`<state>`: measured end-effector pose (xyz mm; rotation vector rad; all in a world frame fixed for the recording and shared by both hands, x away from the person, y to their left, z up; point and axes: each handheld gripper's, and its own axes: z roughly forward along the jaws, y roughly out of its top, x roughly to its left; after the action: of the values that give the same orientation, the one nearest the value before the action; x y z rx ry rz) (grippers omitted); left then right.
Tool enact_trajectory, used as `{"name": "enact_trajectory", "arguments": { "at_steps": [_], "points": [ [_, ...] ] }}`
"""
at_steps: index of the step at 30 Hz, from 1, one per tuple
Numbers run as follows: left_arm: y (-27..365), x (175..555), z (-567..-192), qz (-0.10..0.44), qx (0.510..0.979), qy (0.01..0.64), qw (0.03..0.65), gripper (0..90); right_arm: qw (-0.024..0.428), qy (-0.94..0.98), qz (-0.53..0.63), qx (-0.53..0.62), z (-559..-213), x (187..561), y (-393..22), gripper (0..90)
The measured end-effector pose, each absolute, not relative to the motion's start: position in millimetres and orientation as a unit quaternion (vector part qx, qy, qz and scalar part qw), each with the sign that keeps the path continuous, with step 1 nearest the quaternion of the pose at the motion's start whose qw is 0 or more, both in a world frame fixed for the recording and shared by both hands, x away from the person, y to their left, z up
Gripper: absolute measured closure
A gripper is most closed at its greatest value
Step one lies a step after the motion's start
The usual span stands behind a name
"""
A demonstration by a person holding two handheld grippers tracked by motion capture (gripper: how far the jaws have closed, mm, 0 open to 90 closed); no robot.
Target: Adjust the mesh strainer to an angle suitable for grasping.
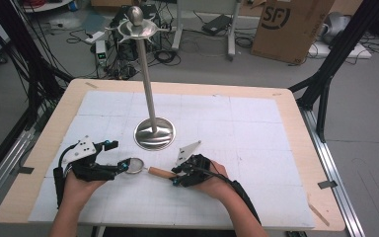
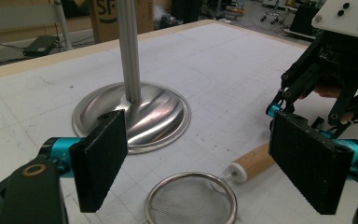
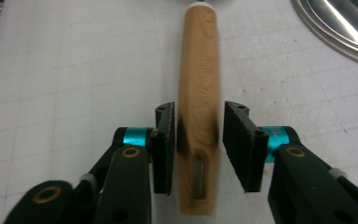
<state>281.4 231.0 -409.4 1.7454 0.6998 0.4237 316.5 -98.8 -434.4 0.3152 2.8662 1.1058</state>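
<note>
A small mesh strainer [image 1: 134, 165] with a wooden handle [image 1: 159, 172] lies flat on the white mat. My left gripper [image 1: 120, 156] stands open beside the mesh bowl. In the left gripper view the bowl [image 2: 191, 200] rests low between the wide-apart pads of the left gripper [image 2: 203, 161]. My right gripper [image 1: 174, 176] straddles the handle's free end. In the right gripper view the handle [image 3: 199, 70] runs up between the pads of the right gripper [image 3: 198, 140], with a thin gap on each side, so nothing is gripped.
A tall metal stand with a round polished base [image 1: 154, 133] and a pole [image 1: 147, 74] rises just beyond the strainer. The white mat [image 1: 256, 128] covers most of the wooden table. A cardboard box [image 1: 288, 27] and cables lie on the floor behind.
</note>
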Motion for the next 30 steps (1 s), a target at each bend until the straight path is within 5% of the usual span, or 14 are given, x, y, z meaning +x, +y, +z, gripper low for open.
{"name": "enact_trajectory", "arguments": {
  "at_steps": [17, 30],
  "points": [
    [230, 281, -410, 0.180, 0.744, 0.298, 0.571, 20.3, 0.093, 0.910, 0.354, 0.196, -438, 336, -125, 62.2],
    [230, 282, -410, 0.179, 0.747, 0.298, 0.567, 20.3, 0.088, 0.893, 0.386, 0.216, -424, 332, -146, 58.9]
  ]
}}
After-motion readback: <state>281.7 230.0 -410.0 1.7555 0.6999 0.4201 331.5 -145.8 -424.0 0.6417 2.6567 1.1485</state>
